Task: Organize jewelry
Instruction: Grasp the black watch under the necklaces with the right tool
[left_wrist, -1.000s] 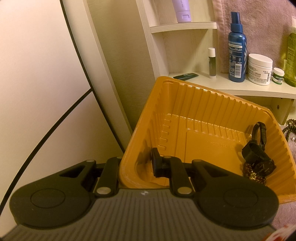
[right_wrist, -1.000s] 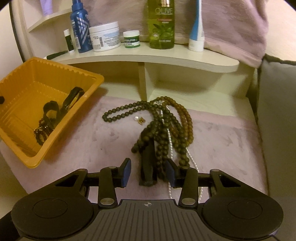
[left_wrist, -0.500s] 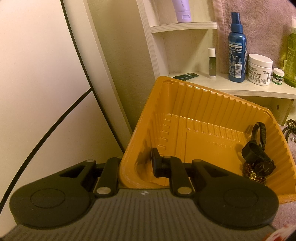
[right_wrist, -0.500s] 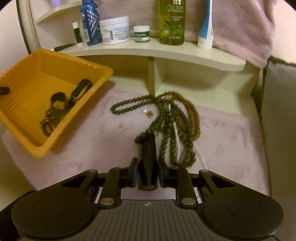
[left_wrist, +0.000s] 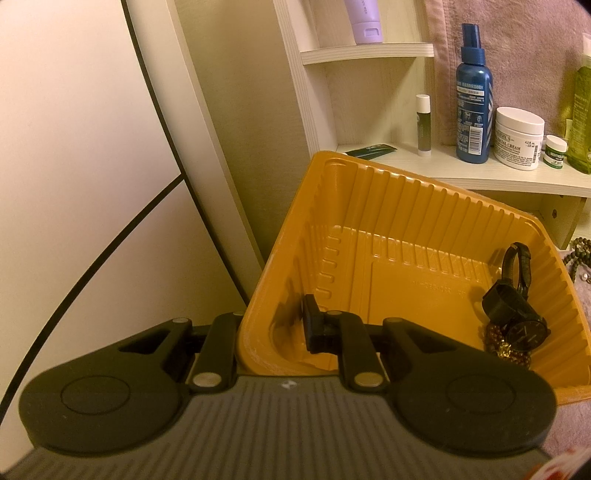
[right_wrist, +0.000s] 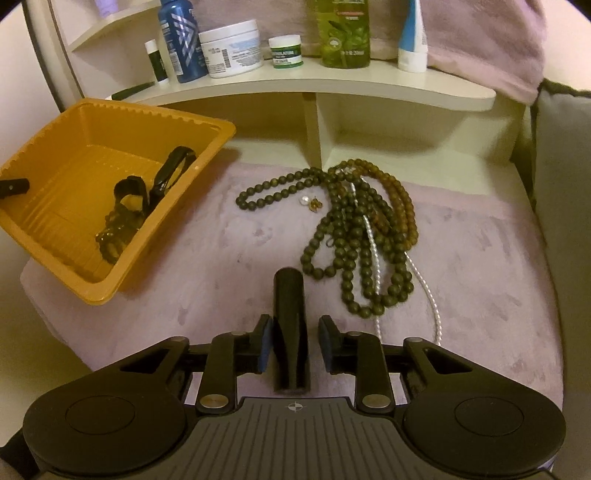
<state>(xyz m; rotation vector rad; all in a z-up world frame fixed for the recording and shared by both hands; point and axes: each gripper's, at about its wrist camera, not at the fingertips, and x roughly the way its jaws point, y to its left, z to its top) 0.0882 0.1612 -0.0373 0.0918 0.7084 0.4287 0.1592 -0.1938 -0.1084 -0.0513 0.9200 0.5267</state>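
Note:
My left gripper (left_wrist: 275, 332) is shut on the near wall of the orange tray (left_wrist: 406, 206) and holds it tilted. A black watch (left_wrist: 517, 317) and a brown bead bracelet (left_wrist: 496, 341) lie in the tray's right corner. In the right wrist view the tray (right_wrist: 218, 127) sits at left on the pink cloth (right_wrist: 207, 266). A tangle of bead necklaces (right_wrist: 354, 225), a pearl strand (right_wrist: 428, 299) and small earrings (right_wrist: 310, 201) lie on the cloth. My right gripper (right_wrist: 295, 345) has its jaws slightly apart around a black oblong object (right_wrist: 290, 325), which touches the left pad only.
A cream shelf (right_wrist: 332, 79) behind holds a blue spray bottle (right_wrist: 181, 37), a white cream jar (right_wrist: 232, 48), a small green jar (right_wrist: 285, 51), an olive bottle (right_wrist: 343, 33) and a lip balm (right_wrist: 155, 59). A grey cushion (right_wrist: 565, 192) stands at right.
My right gripper closed on the black object, pulled it back out of the bead tangle, and now its jaws have parted a little. The left gripper and tray have not moved.

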